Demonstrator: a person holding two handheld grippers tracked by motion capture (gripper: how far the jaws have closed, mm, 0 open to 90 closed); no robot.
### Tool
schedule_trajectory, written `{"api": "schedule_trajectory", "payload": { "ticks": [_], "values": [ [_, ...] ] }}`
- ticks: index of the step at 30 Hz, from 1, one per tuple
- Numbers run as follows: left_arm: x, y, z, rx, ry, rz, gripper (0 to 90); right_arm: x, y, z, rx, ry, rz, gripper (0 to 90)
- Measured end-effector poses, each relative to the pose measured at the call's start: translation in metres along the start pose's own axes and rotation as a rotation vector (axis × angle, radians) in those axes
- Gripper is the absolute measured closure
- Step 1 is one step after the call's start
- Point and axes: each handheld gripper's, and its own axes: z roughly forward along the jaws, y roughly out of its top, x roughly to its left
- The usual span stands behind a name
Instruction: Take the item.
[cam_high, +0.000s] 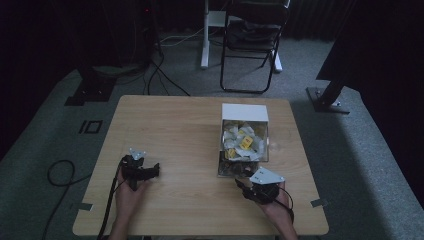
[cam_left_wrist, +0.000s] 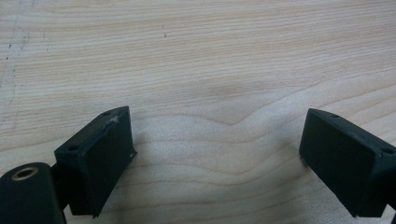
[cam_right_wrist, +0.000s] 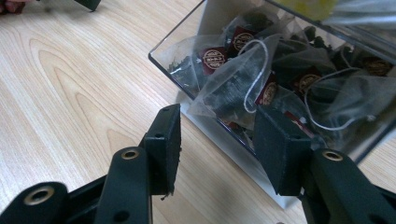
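Two hand-held grippers at a wooden table, one over bare wood, one at a clear box of tea bags.

Nearest the high camera, the person's two hands come in from the bottom edge: the left gripper (cam_high: 141, 171) sits over the left part of the table (cam_high: 175, 130), well apart from the right gripper (cam_high: 248, 186), which is just beside the near end of the clear box (cam_high: 244, 145). From above the box's contents read as pale and yellow packets; the right gripper view shows the near compartment holding mesh tea bags (cam_right_wrist: 243, 79) of dark leaf with strings and maroon tags. There the right gripper (cam_right_wrist: 219, 135) has its jaws spread, empty, near the box's corner. The left gripper view shows the left gripper (cam_left_wrist: 217, 154) with jaws wide apart over bare wood grain.
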Motion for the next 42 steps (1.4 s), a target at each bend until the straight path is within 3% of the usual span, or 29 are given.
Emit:
{"api": "schedule_trajectory", "payload": {
  "ticks": [8, 33, 36, 37, 42],
  "values": [
    [0.0, 0.0, 0.0, 0.0, 0.0, 0.0, 10.7, 0.0, 0.001, 0.003, 0.015, 0.014, -0.017, 52.0],
    [0.0, 0.0, 0.0, 0.0, 0.0, 0.0, 10.7, 0.004, -0.002, -0.012, 0.009, 0.049, -0.021, 56.4],
    [0.0, 0.0, 0.0, 0.0, 0.0, 0.0, 10.7, 0.004, -0.002, -0.013, -0.005, 0.035, -0.019, 55.7],
    [0.0, 0.0, 0.0, -0.001, 0.0, 0.0, 10.7, 0.003, 0.0, -0.016, -0.04, 0.01, 0.004, 54.0],
    [0.0, 0.0, 0.0, -0.001, 0.0, 0.0, 10.7, 0.002, 0.009, -0.018, -0.081, -0.042, 0.023, 54.3]
  ]
}}
